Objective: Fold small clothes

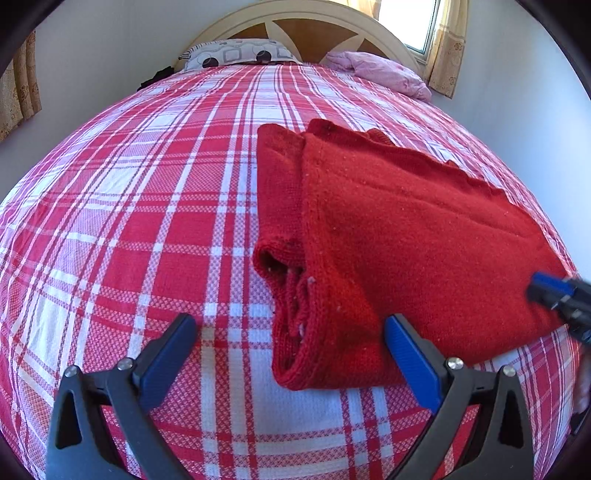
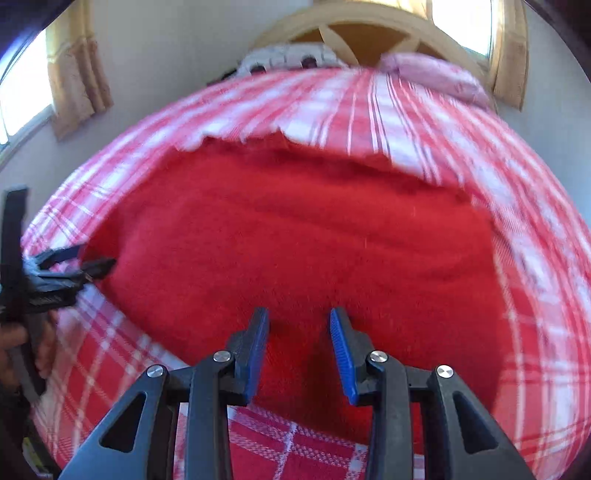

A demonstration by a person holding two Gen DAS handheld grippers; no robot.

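Note:
A red knitted garment [image 1: 388,236] lies folded flat on the red-and-white plaid bedspread [image 1: 140,206]. Its near left corner, with a ribbed hem, lies between my left gripper's open fingers. My left gripper [image 1: 291,325] is open and empty, low over that corner. In the right wrist view the garment [image 2: 295,240] fills the middle, blurred. My right gripper [image 2: 299,321] is open with a narrower gap, empty, just above the garment's near edge. It also shows at the right edge of the left wrist view [image 1: 561,295]. The left gripper [image 2: 74,266] appears at the left of the right wrist view.
A patterned pillow [image 1: 236,53] and a crumpled pink cloth [image 1: 384,72] lie at the head of the bed by the wooden headboard [image 1: 314,26]. Walls and curtained windows [image 1: 424,22] surround the bed. Bare plaid bedspread lies left of the garment.

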